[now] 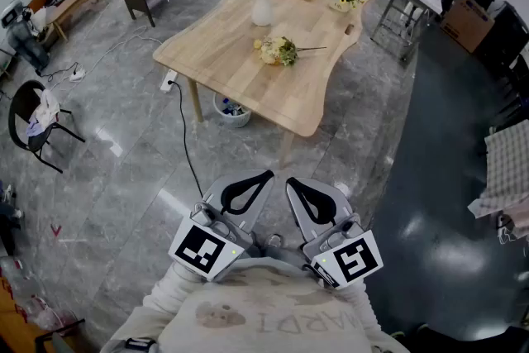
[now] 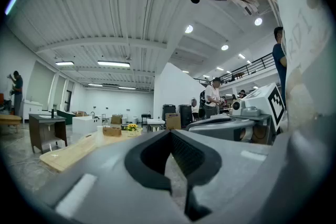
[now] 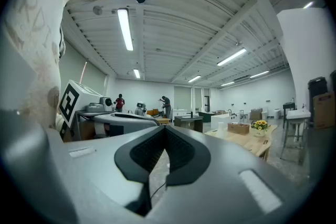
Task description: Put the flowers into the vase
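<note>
Pressed close against the person's pale shirt (image 1: 264,318), the left tongs (image 1: 258,180) and right tongs (image 1: 294,184) sit side by side. Both are closed tip to tip, with nothing between them. The flowers (image 1: 279,50) lie on their side in the middle of the wooden worktop (image 1: 240,87), well away from the tongs across the grey floor (image 1: 124,178). The white vase (image 1: 262,7) stands upright just beyond them.

The task looks unstarted, so the step in hand is likely the approach. To do it well, walk right up to the worktop edge before reaching and open 1 pair of tongs wide. Close it on the stems, which point right, rather than on the blossoms, which would crush. The other tongs could steady the vase, since it looks light enough to tip as the stems go in.

Only the head view shows the bunch lying flat, which way its stems point and how near the vase is. The 2 gripper views look level across the room. They show how each pair of tongs meets, but the worktop is only a distant slab in them and the lying flowers cannot be made out.
</note>
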A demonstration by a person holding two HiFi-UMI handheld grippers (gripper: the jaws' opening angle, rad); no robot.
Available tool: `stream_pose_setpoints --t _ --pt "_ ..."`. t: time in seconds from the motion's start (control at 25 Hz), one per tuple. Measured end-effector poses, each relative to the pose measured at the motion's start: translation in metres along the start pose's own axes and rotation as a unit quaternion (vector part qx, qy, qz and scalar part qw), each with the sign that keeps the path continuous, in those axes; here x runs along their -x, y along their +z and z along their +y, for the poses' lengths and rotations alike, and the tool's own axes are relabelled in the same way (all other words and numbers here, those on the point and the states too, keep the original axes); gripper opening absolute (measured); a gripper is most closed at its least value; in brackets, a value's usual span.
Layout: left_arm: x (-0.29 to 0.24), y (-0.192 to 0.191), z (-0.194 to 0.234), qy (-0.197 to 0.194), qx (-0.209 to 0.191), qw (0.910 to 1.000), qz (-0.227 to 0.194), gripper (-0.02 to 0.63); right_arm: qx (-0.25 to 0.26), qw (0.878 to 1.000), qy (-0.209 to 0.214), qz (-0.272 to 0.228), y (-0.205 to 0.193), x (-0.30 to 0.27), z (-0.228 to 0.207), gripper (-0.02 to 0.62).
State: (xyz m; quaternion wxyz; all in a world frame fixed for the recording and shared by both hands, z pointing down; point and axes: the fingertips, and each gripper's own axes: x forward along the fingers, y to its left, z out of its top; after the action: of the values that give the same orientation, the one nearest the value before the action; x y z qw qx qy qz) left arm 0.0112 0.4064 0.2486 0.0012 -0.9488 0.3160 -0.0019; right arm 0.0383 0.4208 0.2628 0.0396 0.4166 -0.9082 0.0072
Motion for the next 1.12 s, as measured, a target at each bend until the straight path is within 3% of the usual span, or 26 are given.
stream_pose_setpoints --t 0.8,1.12 --pt "0.011 -0.001 0.032 0.003 -0.005 0.9999 -0.011 0.002 0.006 1.0 -0.01 -0.013 0.002 -0.03 0.005 0.026" --pt "0.019 -0.018 0.053 -0.02 -0.004 0.9998 0.0 0.002 0.008 0.998 -0.053 -0.018 0.006 -0.04 0.0 0.026"
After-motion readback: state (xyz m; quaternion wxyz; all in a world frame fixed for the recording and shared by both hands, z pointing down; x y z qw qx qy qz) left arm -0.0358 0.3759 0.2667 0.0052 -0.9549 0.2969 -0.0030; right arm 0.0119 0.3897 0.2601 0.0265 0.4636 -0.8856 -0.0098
